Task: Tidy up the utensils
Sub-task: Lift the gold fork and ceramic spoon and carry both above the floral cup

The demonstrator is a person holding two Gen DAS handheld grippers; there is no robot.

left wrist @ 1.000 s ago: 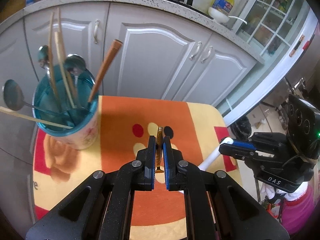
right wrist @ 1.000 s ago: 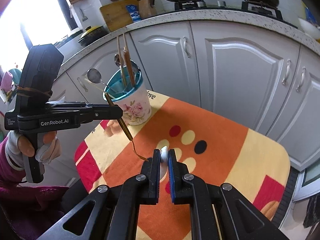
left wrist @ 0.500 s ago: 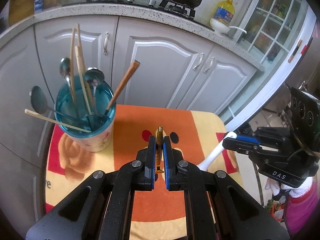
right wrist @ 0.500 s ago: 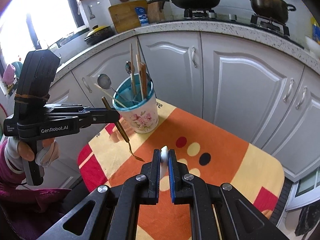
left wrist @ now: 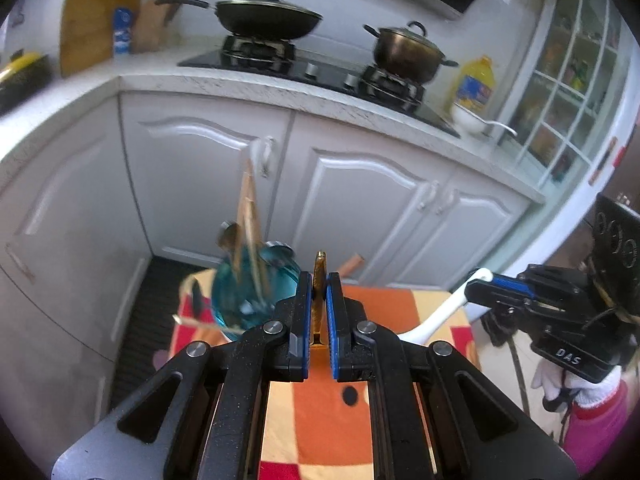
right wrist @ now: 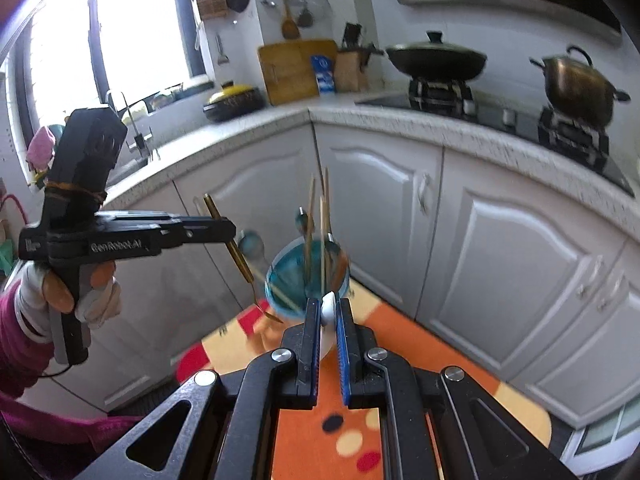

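My left gripper (left wrist: pixel 319 282) is shut on the handle of a gold-coloured utensil (left wrist: pixel 319 268), held in the air over the table. In the right wrist view that utensil (right wrist: pixel 236 250) hangs slanted from the left gripper (right wrist: pixel 229 233), its working end low beside the cup. My right gripper (right wrist: pixel 329 306) is shut on a white spoon (right wrist: pixel 329 308); from the left wrist view the white spoon (left wrist: pixel 440 312) slopes down from the right gripper (left wrist: pixel 478 286). A teal utensil cup (left wrist: pixel 248 296) (right wrist: pixel 308 280) holds chopsticks, metal spoons and a wooden handle, just beyond both grippers.
The small table wears an orange, yellow and red cloth (left wrist: pixel 320 408) (right wrist: pixel 400 360). White cabinet doors (left wrist: pixel 360 200) stand close behind it under a speckled counter with a wok (left wrist: pixel 268 20) and a pot (left wrist: pixel 404 50). A gloved hand (right wrist: pixel 80 292) holds the left gripper.
Both grippers have risen and tipped up, each keeping its utensil. The cup now sits lower in both views, close to the fingertips, and the stove top has come into sight.
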